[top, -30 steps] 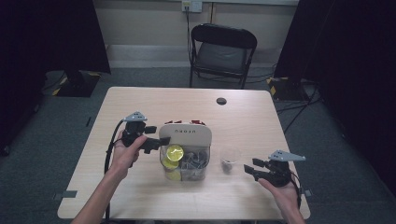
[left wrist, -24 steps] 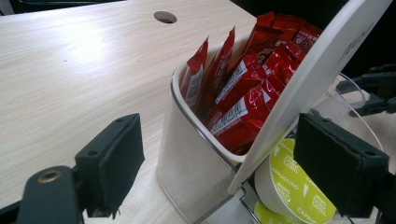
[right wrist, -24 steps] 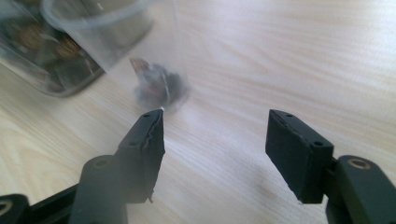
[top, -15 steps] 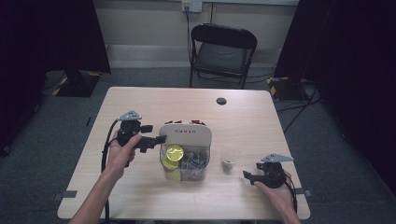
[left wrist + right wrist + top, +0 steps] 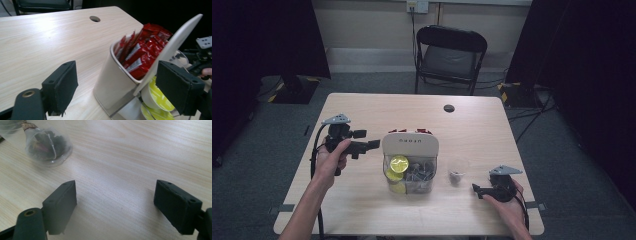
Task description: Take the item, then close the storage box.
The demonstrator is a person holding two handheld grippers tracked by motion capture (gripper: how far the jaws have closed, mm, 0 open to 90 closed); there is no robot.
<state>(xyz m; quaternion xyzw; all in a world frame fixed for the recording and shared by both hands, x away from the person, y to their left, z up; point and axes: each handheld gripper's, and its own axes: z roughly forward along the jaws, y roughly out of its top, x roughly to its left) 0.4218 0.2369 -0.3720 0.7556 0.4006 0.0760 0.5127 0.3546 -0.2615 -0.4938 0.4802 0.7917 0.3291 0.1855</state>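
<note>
Jaws apart; organizer (image 5: 410,146) lid partly cropped

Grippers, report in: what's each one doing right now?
Left gripper open beside organizer, holding nothing. Right gripper open, low over bare table. Clear cup untouched.

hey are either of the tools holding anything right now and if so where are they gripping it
Nothing is held. The left tool is open beside the organizer, not gripping it. The right tool is open over bare table.
</note>
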